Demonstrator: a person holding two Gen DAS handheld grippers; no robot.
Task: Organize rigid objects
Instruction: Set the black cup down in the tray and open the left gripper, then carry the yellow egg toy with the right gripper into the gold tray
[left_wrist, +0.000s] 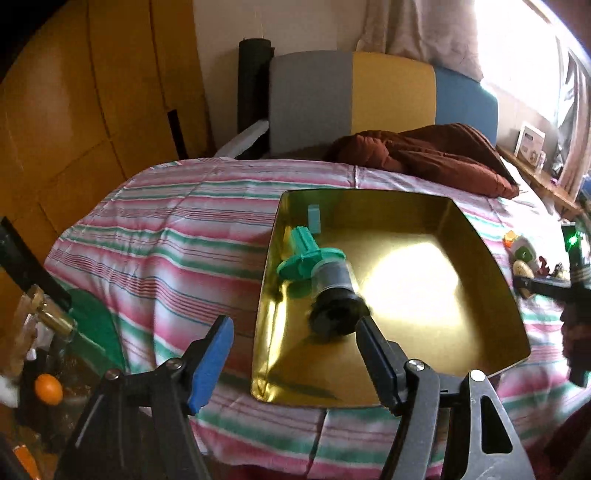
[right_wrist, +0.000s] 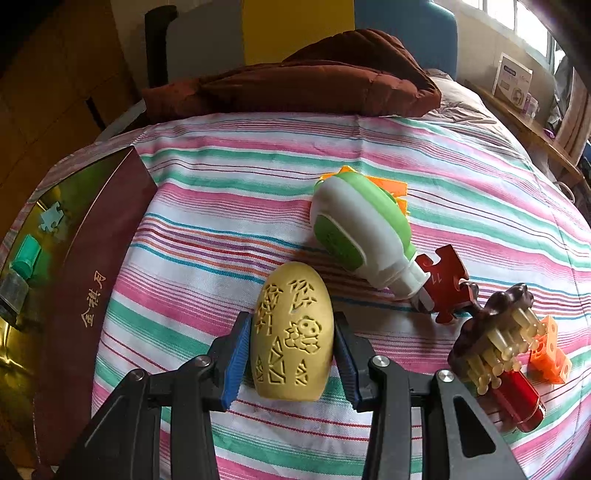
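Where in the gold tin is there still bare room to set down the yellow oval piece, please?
The gold tin is bare across its middle and right side. Its left side is crowded by the green-capped cylinder and a pale blue puzzle piece.

A gold tin (left_wrist: 480, 258) sits open on the striped bed, holding a green-and-black brush (left_wrist: 317, 277) lying on its side and a pale blue puzzle piece (left_wrist: 314, 218). Beside the tin lie a yellow carved egg (right_wrist: 291, 332), a white-and-green bottle (right_wrist: 362, 236), a red puzzle piece (right_wrist: 447, 284), a bristled brush (right_wrist: 495, 347) and an orange block (right_wrist: 550, 354).
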